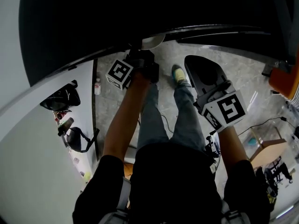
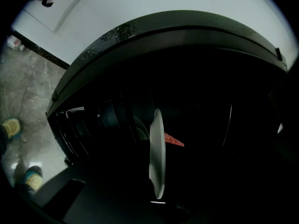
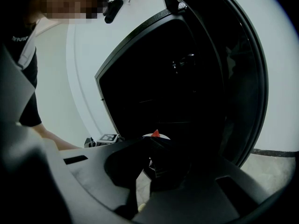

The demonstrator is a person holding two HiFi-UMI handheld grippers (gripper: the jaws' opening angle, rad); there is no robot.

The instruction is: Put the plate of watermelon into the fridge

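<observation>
The white plate [image 2: 156, 153] shows edge-on in the left gripper view, with a red watermelon slice [image 2: 174, 140] on it. My left gripper [image 2: 157, 196] is shut on the plate's near rim. In the head view the left gripper [image 1: 148, 55] holds the plate [image 1: 153, 41] at the mouth of the dark open fridge [image 1: 140, 8]. My right gripper [image 1: 190, 63] hangs to the right, apart from the plate. Its dark jaws [image 3: 153, 141] meet at the tips with nothing between them. Beyond them a bit of plate and watermelon [image 3: 155, 133] peeks out.
The fridge's black door [image 3: 243, 78] stands open at the right. The person's legs and shoes [image 1: 179, 73] are on the grey stone floor below the grippers. A white counter with dark bags [image 1: 60, 99] runs along the left. A box [image 1: 261, 143] and cables lie at the right.
</observation>
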